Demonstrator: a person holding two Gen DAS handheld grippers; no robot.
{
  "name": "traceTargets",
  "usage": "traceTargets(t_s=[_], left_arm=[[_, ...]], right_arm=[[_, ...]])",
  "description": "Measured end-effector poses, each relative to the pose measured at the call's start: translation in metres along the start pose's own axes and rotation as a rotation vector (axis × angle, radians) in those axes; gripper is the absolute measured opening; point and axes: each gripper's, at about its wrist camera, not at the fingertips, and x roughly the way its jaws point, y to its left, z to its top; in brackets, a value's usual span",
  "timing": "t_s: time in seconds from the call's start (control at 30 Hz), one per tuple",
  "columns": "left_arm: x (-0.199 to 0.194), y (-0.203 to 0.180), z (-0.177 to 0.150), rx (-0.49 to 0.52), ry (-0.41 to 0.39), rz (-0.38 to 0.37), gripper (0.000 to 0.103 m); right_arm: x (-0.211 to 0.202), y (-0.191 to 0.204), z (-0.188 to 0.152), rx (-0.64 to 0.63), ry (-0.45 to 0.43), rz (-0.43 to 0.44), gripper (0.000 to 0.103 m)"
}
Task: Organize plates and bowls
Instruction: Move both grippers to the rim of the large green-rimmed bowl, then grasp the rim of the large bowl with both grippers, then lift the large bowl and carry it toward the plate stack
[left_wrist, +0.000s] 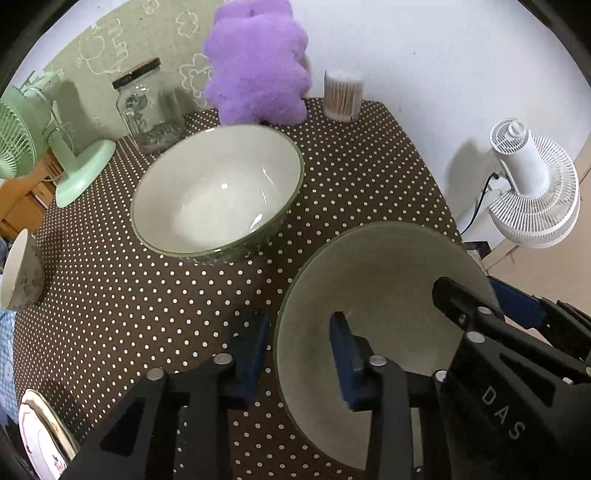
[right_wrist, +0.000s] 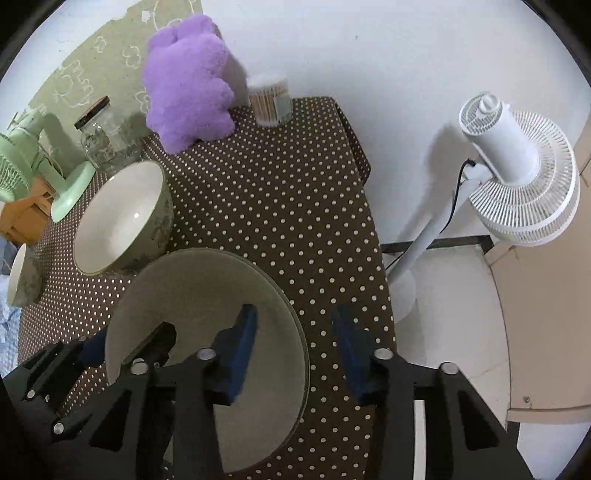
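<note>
While both tongs are straddling opposite sides of the near bowl (left_wrist: 380, 295), neither pair looks clamped yet: the left tongs (left_wrist: 301, 354) are standing spread with one pad inside the wall and one outside, and the right tongs (right_wrist: 295, 350) are doing the same across the far rim. That bowl is sitting on the polka-dot counter (left_wrist: 351, 166), just beside the larger green-rimmed bowl (left_wrist: 218, 192); a small bowl (left_wrist: 20, 273) and a plate (left_wrist: 44, 435) are waiting at the left edge. Glazed walls are likely slippery, so uneven closing or an unequal lift could be tipping the bowl, sliding it out, or knocking it against its neighbour.
</note>
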Motion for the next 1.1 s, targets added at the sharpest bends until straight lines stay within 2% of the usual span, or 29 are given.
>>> traceTargets(t_s=[0.07,0.2,0.57,1.1], left_arm=[[0.002,0.000,-0.001,-0.003,0.010,-0.005,0.024],[0.003,-0.002,-0.003,-0.001,0.018,-0.003,0.020],[0.000,0.000,-0.002,-0.007,0.035,0.006,0.020],[-0.042,0.023,-0.022,-0.021,0.020,-0.016,0.020]], right_arm=[[0.003,-0.002,-0.001,0.008,0.011,0.006,0.037],[0.007,0.001,-0.002,-0.003,0.029,0.038,0.023],[0.003,0.004,-0.001,-0.001,0.051,0.035,0.023],[-0.040,0.024,-0.023,0.015,0.041,0.043,0.023]])
